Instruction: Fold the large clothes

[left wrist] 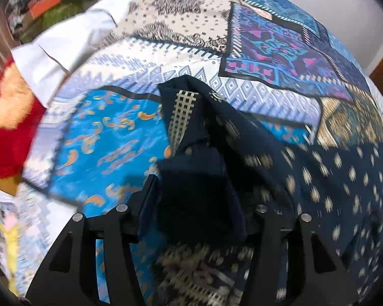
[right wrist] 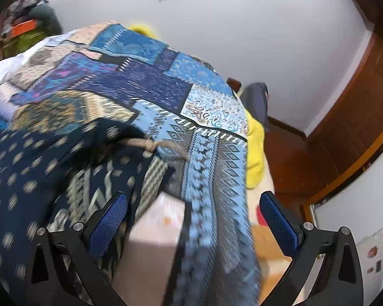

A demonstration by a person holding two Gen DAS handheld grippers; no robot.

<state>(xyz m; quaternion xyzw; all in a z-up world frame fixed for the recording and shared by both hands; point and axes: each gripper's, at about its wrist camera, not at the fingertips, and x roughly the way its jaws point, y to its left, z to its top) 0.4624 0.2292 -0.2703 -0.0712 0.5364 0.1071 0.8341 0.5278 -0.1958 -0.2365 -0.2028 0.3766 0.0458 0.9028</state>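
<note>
A navy garment with beige dots (left wrist: 332, 178) lies bunched on a patchwork bedspread (left wrist: 115, 140). A fold of it with a beige grid trim (left wrist: 181, 112) stands up between the fingers of my left gripper (left wrist: 199, 183). The left pad (left wrist: 149, 196) shows beside the cloth, and the other pad is buried under it. The jaws stand partly apart, so the cloth looks loose. In the right wrist view the garment (right wrist: 25, 165) lies at the left with a beige drawstring (right wrist: 150, 144). My right gripper (right wrist: 194, 196) is wide open over the bedspread's hanging edge (right wrist: 212, 204), holding nothing.
A red plush item (left wrist: 10, 127) and white cloth (left wrist: 71, 33) lie at the bed's left. A green and orange pile (right wrist: 25, 33) sits at the back. Yellow fabric (right wrist: 255, 148) hangs off the bed's far side beside wooden panelling (right wrist: 344, 127). A pale box (right wrist: 155, 229) stands below the edge.
</note>
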